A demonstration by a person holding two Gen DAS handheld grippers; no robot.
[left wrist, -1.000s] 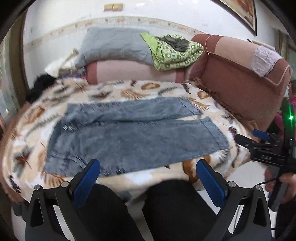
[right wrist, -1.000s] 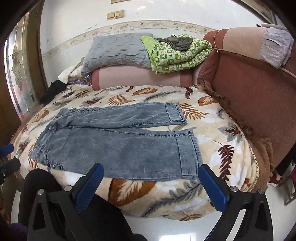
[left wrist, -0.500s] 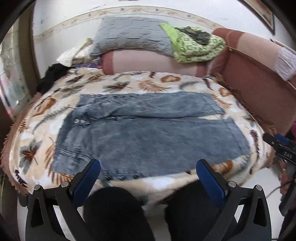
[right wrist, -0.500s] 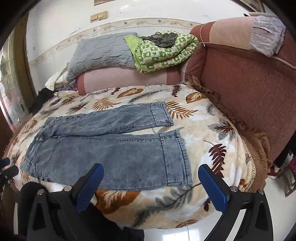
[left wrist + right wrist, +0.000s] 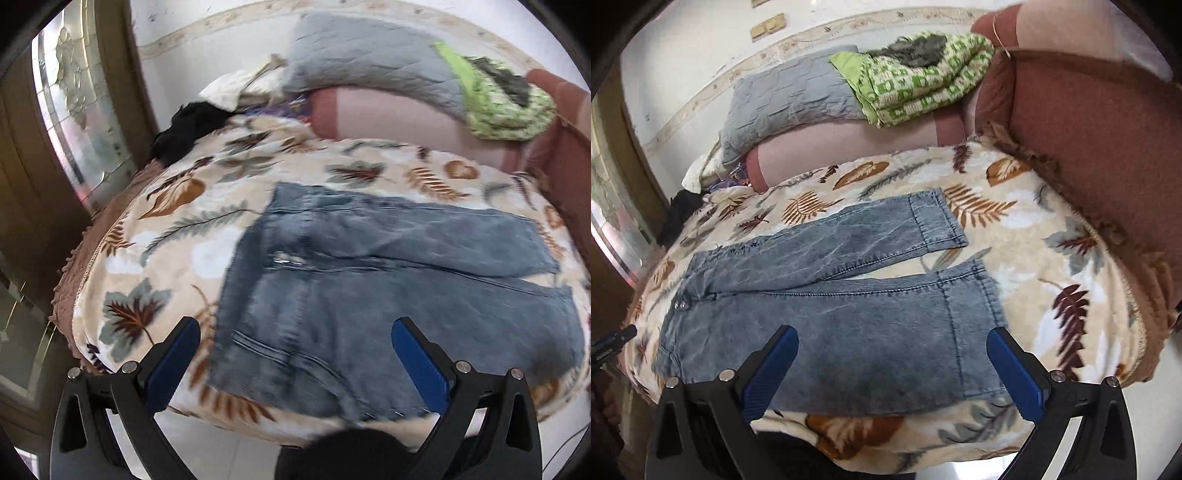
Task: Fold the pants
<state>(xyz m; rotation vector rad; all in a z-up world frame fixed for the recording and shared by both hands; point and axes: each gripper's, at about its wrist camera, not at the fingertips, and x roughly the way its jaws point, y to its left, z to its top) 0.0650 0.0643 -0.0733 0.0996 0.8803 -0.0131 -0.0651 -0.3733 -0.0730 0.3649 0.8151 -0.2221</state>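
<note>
A: Status? Pants (image 5: 827, 314) lie flat on the leaf-print blanket (image 5: 1052, 295), waistband to the left, both legs running right, hems near the sofa arm (image 5: 1108, 147).

B: Left gripper (image 5: 295, 365) and right gripper (image 5: 892, 369) both spread wide, holding nothing, hovering at the near edge.

A: Risks?

B: Plush blanket may get pinched along with the denim. Left view is blurred, so the waistband corner is probably hard to target, which could skew the fold.

Pants (image 5: 849, 317): faded matt denim, stitched seams. Blanket (image 5: 1045, 258) under both grippers: plush fleece, leaf print. Pads (image 5: 1015, 373): ribbed blue plastic. Sofa arm (image 5: 1089, 147) beyond right gripper: coarse fabric.
</note>
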